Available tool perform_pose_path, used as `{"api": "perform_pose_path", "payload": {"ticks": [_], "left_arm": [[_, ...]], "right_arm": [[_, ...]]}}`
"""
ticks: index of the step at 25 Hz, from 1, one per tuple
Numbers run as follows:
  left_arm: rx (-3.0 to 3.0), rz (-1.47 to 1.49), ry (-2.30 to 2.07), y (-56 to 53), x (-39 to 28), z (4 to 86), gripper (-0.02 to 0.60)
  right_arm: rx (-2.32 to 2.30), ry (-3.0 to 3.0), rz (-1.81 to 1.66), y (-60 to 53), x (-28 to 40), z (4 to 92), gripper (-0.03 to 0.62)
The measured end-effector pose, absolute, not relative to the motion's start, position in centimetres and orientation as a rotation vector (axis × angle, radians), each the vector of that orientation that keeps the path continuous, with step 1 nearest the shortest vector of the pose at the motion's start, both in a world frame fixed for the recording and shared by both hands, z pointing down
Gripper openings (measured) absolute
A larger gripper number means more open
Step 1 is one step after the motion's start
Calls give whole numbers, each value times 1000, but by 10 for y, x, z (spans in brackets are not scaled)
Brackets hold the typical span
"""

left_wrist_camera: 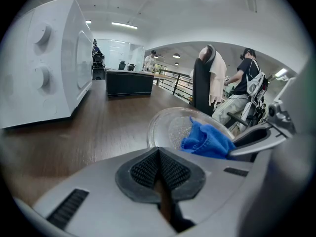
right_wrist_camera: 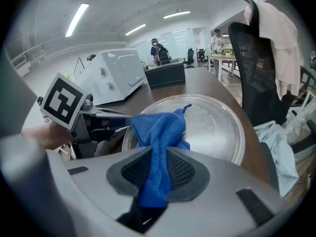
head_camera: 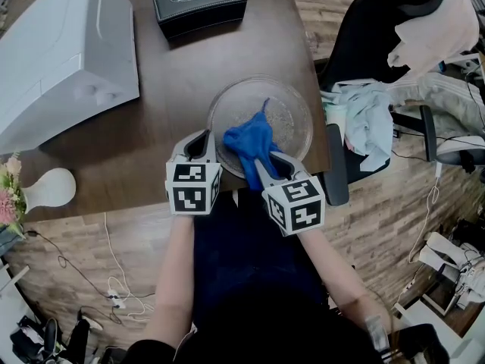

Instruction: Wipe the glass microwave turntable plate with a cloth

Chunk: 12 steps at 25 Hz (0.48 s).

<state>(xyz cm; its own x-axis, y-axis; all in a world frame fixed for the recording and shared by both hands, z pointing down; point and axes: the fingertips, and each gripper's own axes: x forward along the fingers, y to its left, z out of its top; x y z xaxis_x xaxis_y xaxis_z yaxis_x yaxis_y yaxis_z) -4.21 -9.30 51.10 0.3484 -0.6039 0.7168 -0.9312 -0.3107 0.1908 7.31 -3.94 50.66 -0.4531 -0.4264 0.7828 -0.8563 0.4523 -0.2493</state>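
The round glass turntable plate [head_camera: 292, 108] lies flat on the dark wooden table [head_camera: 151, 127], close to its near edge. A blue cloth [head_camera: 250, 142] lies bunched on the plate's near-left part. My right gripper [head_camera: 265, 161] is shut on the cloth [right_wrist_camera: 158, 132], which runs up between its pads and spreads onto the plate [right_wrist_camera: 222, 127]. My left gripper [head_camera: 203, 136] sits just left of the plate's near rim, jaws shut with nothing seen between them. In the left gripper view the left gripper [left_wrist_camera: 158, 152] points past the plate [left_wrist_camera: 168, 127] and cloth [left_wrist_camera: 207, 139].
A white microwave [head_camera: 61, 59] stands at the table's back left, with a black tissue box [head_camera: 198, 2] at the back. A black office chair [head_camera: 379, 36] draped with clothes [head_camera: 364, 120] stands right of the table. A white rounded object [head_camera: 49, 188] sits at the near left.
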Motion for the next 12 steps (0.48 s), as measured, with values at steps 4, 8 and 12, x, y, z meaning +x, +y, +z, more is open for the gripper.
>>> {"api": "perform_pose_path", "payload": {"ticks": [4, 8, 12], "left_arm": [[2023, 717, -1335, -93, -42, 510, 2], [2022, 716, -1335, -93, -41, 511, 2], [2021, 717, -1333, -93, -41, 511, 2]], "right_arm": [[1088, -2037, 842, -40, 91, 505, 77], [1114, -2018, 841, -42, 106, 505, 77], [1156, -1993, 848, -48, 121, 504, 77]]}}
